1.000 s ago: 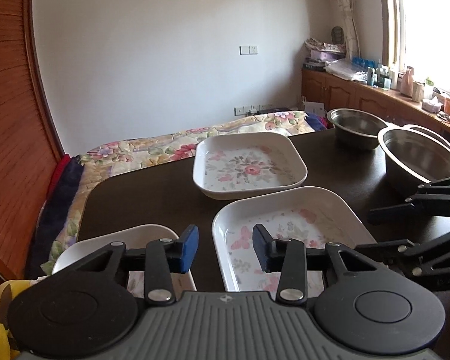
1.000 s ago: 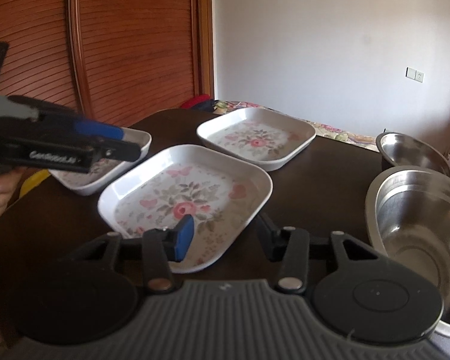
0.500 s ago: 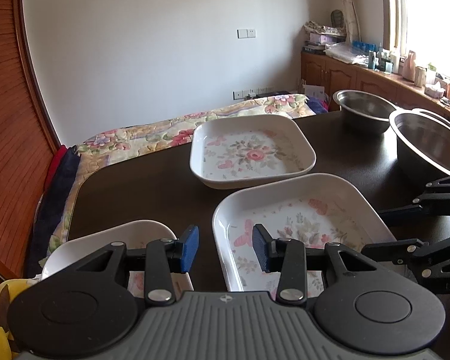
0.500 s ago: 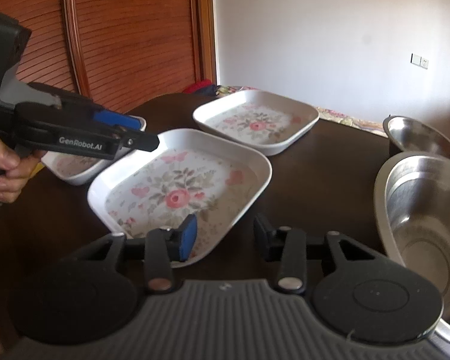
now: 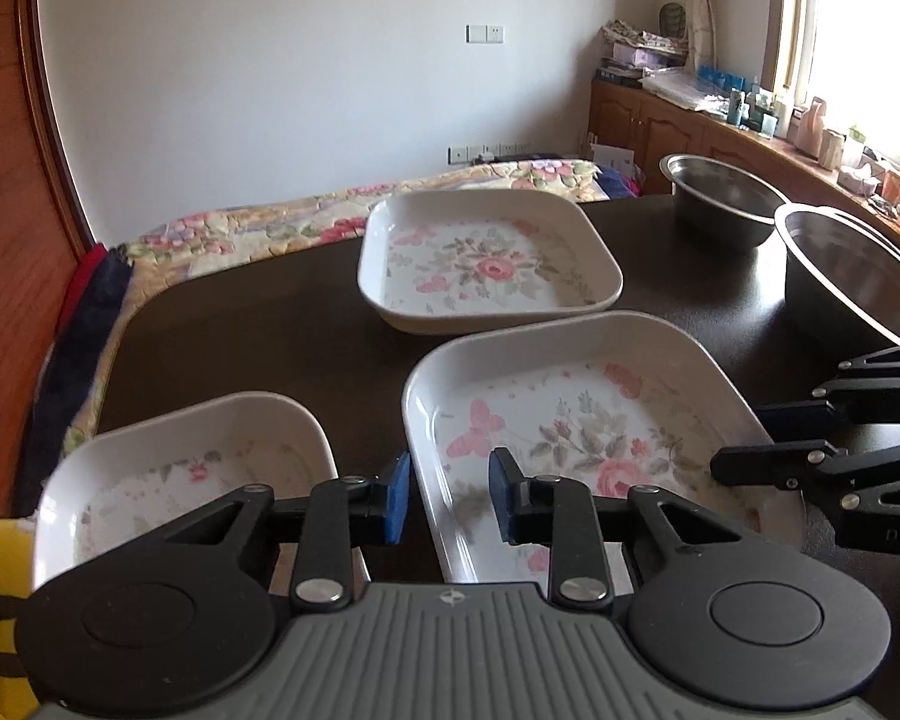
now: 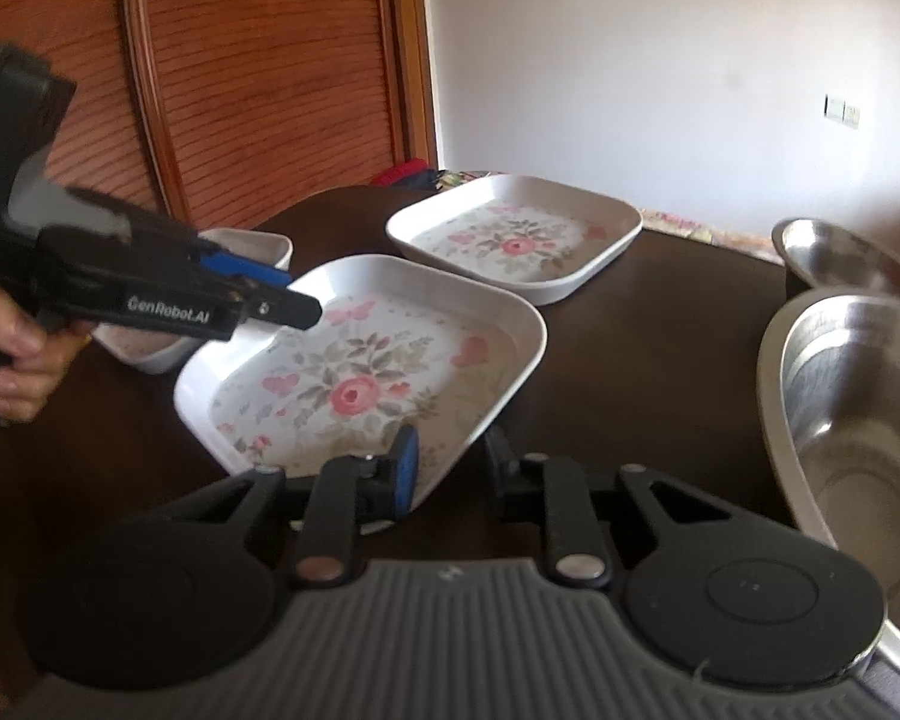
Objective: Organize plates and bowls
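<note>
Dark wood fills the frame: a brown table [image 5: 258, 324] set before a white wall [image 5: 306, 90], with a slatted wooden door [image 6: 258, 72] at one side, a floral bedspread [image 5: 258, 228] beyond the far edge and a sunlit window counter [image 5: 750, 126] crowded with bottles.

Three white floral plates lie flat on the table. Taking the middle plate [image 6: 366, 360] as landmark, the far plate [image 6: 516, 240] sits just beyond it and apart from it, while the small plate [image 5: 180, 474] lies at its left, a strip of dark table between them. The middle plate's long axis runs from the near edge of the table toward the far plate, one corner pointing at the right gripper.

The left gripper [image 5: 450, 501], jaws parted a moderate way and holding nothing, straddles the left rim of the middle plate, one blue pad outside the rim and one over the plate's inside. The right gripper [image 6: 450, 468], likewise parted and empty, brackets the near right corner of the same plate, its blue finger [image 6: 405, 468] over the inside and its other finger outside the rim. Whether either pad touches the plate cannot be told.

Right of the middle plate stand two steel bowls, the large bowl [image 6: 852, 432] nearer and the small bowl [image 5: 720, 198] behind it.
</note>
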The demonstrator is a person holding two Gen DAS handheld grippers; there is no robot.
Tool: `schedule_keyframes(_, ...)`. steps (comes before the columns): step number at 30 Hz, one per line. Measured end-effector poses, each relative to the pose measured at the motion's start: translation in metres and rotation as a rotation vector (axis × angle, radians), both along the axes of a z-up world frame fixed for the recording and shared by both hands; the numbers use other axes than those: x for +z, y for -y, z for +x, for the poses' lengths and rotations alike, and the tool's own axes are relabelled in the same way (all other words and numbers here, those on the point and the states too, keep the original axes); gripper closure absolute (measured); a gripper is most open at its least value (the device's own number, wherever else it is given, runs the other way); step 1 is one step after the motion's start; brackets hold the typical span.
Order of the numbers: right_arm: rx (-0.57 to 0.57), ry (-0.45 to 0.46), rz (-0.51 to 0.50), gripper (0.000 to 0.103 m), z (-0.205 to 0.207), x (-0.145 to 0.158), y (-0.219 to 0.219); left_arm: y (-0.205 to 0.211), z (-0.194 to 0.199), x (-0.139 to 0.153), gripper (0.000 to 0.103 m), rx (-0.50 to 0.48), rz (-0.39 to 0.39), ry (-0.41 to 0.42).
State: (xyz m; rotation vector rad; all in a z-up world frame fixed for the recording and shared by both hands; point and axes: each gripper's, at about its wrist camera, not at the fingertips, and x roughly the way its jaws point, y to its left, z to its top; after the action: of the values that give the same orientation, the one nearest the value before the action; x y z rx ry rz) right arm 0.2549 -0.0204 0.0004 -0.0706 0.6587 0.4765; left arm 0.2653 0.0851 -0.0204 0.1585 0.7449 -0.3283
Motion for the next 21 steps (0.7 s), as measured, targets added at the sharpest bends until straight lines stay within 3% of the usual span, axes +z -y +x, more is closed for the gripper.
schedule_keyframes(6, -0.011, -0.007, 0.007, 0.080, 0.002, 0.000, 0.000, -0.001, -0.003, -0.002, 0.049, 0.013, -0.011, 0.005)
schedule_keyframes(12, -0.013, -0.013, 0.011, 0.078, 0.006, 0.000, 0.000, -0.010, -0.011, 0.000, 0.060, 0.038, -0.064, -0.005)
schedule_keyframes(14, -0.031, -0.014, 0.014, 0.085, 0.006, 0.000, 0.001, -0.014, -0.016, 0.002, 0.064, 0.042, -0.089, -0.003)
schedule_keyframes(21, -0.062, -0.017, 0.068, 0.091, 0.002, 0.003, 0.013, -0.017, -0.038, 0.011, 0.068, 0.056, -0.155, 0.035)
